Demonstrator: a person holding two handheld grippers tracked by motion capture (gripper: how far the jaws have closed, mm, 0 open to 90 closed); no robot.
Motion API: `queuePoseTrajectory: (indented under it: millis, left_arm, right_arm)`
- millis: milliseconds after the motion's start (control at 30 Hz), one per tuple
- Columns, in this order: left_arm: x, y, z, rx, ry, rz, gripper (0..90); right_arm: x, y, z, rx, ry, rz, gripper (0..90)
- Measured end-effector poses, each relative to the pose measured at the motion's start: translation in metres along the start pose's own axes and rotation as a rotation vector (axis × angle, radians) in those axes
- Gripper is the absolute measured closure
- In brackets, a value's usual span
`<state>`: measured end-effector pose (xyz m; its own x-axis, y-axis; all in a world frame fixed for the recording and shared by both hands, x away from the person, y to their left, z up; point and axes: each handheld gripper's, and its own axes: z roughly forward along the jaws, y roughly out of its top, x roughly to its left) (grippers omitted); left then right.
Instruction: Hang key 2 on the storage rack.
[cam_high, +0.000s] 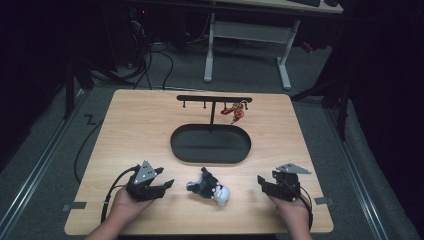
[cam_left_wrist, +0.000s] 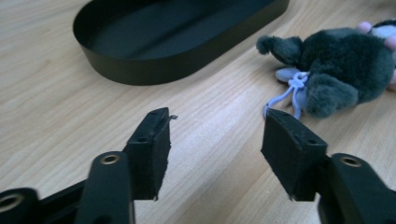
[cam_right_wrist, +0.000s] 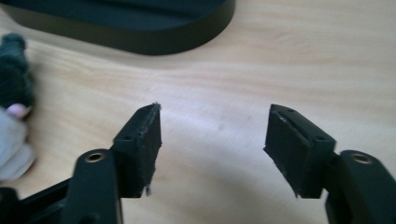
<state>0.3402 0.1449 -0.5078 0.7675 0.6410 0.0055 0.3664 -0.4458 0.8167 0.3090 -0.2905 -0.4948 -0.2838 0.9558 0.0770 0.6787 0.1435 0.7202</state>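
We have the plush toy (cam_high: 208, 187) lying on the wooden table (cam_high: 135, 125) near the front edge, between our two hands and just in front of the black oval tray (cam_high: 210, 144), apart from its rim. Its long axis runs slantwise, from the dark furry end at the far left to the pale end at the near right. From the left gripper (cam_high: 162, 185) the toy lies to the right, and in the left gripper view the dark body sits up and to the right of the jaws, with its pale lilac loop (cam_left_wrist: 292, 95) trailing toward the right-hand pad. From the right gripper (cam_high: 262, 182) the toy lies to the left, and in the right gripper view only its edge shows at the left margin (cam_right_wrist: 14, 88). Both tongs stand parted at a middling width with bare table between the pads, holding nothing. We judge the left gripper a little nearer, and better lined up, since the loop is almost at its jaw tip. If the loop is meant for one of the hooks on the black stand (cam_high: 214, 100) beyond the tray, where a red trinket (cam_high: 236, 111) already hangs, we would swing the left tongs rightward first.
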Motion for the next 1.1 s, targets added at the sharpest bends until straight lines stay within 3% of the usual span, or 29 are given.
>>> queuePoseTrajectory:
  millis: [67,133,200,233,267,300,400,433,600,733,900,1100]
  left_arm:
    - [-0.003,0.001,0.002,0.009,-0.007,-0.008,50.8]
    - [-0.007,0.002,0.003,0.002,0.005,-0.016,53.3]
    - [-0.012,0.003,0.008,0.013,0.023,-0.007,61.3]
    - [-0.016,0.003,0.012,0.026,0.031,0.002,70.4]
    - [-0.019,0.003,0.014,0.036,0.039,0.011,70.4]
    - [-0.024,0.004,0.019,0.052,0.055,0.025,79.4]
    - [-0.034,0.005,0.023,0.056,0.057,0.011,84.8]
    - [-0.04,0.006,0.023,0.056,0.066,0.017,89.1]
    - [-0.053,0.012,0.026,0.053,0.069,-0.001,89.7]
    - [-0.07,0.021,0.042,0.082,0.064,0.035,89.7]
    - [-0.093,0.04,0.075,0.111,0.03,0.072,89.8]
    - [-0.107,0.06,0.098,0.109,-0.016,0.101,89.8]
  right_arm:
    - [0.004,-0.016,-0.003,-0.027,0.036,0.019,39.3]
    - [0.005,-0.022,-0.005,-0.039,0.037,0.01,39.3]
    - [0.008,-0.033,-0.009,-0.071,0.031,-0.001,41.1]
    - [0.009,-0.041,-0.015,-0.088,0.041,0.006,46.3]
    - [0.009,-0.041,-0.015,-0.088,0.041,0.006,46.3]
    - [0.007,-0.04,-0.017,-0.092,0.053,0.014,50.1]
    - [0.005,-0.037,-0.017,-0.096,0.05,0.015,56.3]
    - [0.003,-0.035,-0.016,-0.112,0.07,0.041,59.4]
    - [0.005,-0.038,-0.012,-0.099,0.095,0.024,59.3]
    - [0.006,-0.041,-0.009,-0.087,0.114,0.018,58.6]
    - [0.01,-0.039,-0.018,-0.121,0.116,-0.002,58.2]
    - [0.008,-0.042,-0.022,-0.127,0.115,0.009,58.1]
